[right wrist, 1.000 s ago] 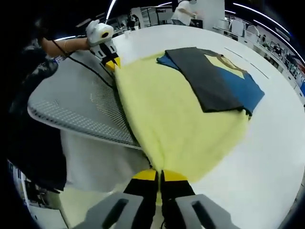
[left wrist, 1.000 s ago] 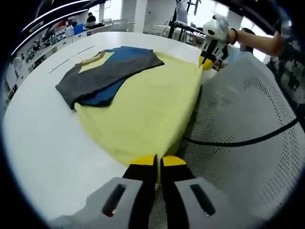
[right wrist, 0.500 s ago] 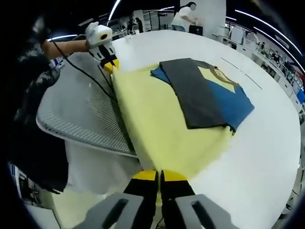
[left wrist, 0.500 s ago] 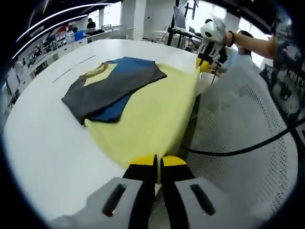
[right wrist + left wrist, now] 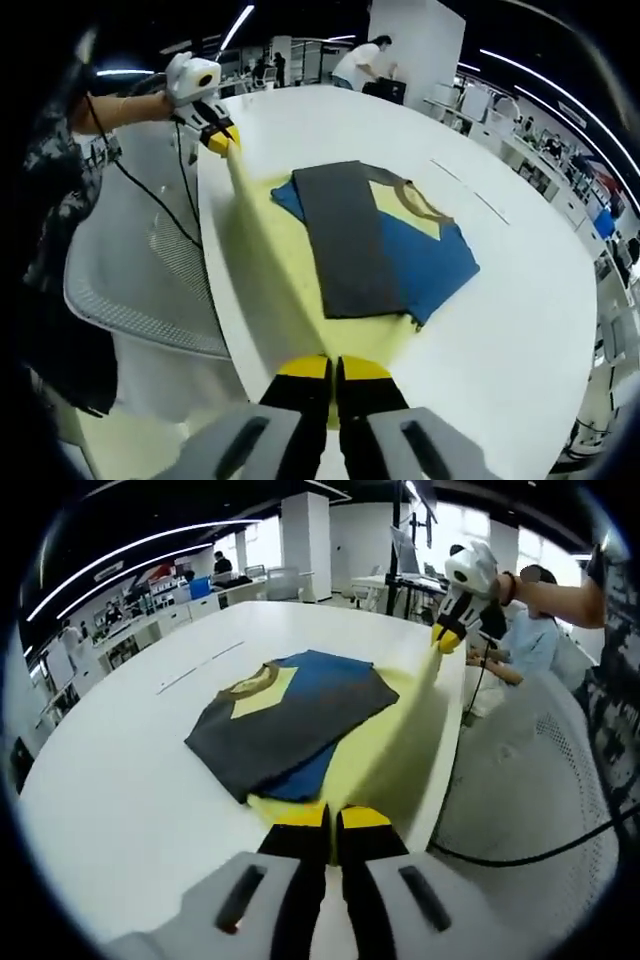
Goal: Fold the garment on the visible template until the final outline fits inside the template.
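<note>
Since the earlier frames both tools have risen and drawn the near edge of the yellow garment (image 5: 385, 765) up off the chair and toward the tabletop (image 5: 130, 780), so that the cloth now stands as a raised, slanting fold just beside the dark folded shirt instead of lying spread wide over the tabletop's edge. In the left gripper view the left tool (image 5: 331, 820) has its yellow-tipped jaws pressed together on one corner of the yellow garment, and the right tool (image 5: 446, 638) shows far off at upper right, clenched on the other corner with a hand behind it. The right gripper view mirrors this: the right tool (image 5: 320, 368) is clamped on the cloth (image 5: 262, 270) at the bottom, and the left tool (image 5: 218, 141) pinches the far corner at upper left. The folded shirt (image 5: 385, 245), dark grey over blue with a yellow panel at its collar, lies flat on the white tabletop (image 5: 520, 300), resting on the yellow garment's far part. A white mesh chair (image 5: 520, 780) stands at the tabletop's edge with a black cable (image 5: 530, 855) running across it.
</note>
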`<control>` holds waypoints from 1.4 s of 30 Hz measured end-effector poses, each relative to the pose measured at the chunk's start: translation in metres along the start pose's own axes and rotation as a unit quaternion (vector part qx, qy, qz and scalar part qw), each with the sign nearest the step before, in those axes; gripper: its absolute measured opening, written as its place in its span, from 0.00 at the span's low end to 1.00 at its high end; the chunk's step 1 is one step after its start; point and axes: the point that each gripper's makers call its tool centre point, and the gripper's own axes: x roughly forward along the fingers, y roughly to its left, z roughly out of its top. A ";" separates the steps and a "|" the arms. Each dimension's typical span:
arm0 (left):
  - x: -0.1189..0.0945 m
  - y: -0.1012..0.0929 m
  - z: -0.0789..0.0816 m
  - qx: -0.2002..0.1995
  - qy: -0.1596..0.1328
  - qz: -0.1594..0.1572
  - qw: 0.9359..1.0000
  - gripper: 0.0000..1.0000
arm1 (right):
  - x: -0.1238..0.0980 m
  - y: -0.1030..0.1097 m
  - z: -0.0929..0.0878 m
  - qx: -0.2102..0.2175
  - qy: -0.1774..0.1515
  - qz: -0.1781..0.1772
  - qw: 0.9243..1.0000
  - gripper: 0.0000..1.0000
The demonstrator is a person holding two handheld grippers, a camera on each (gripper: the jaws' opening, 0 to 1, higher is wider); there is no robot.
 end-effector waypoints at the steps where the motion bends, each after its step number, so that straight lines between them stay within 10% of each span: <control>1: 0.001 0.004 0.004 -0.001 -0.004 0.004 1.000 0.00 | 0.000 -0.003 0.003 -0.002 -0.003 -0.006 1.000 0.00; 15: 0.010 0.054 0.041 -0.004 -0.030 0.105 0.994 0.00 | 0.000 -0.067 0.050 0.014 -0.068 -0.111 0.991 0.00; 42: 0.050 0.138 0.102 -0.056 -0.079 0.196 0.976 0.00 | 0.018 -0.154 0.088 0.021 -0.062 -0.191 0.979 0.00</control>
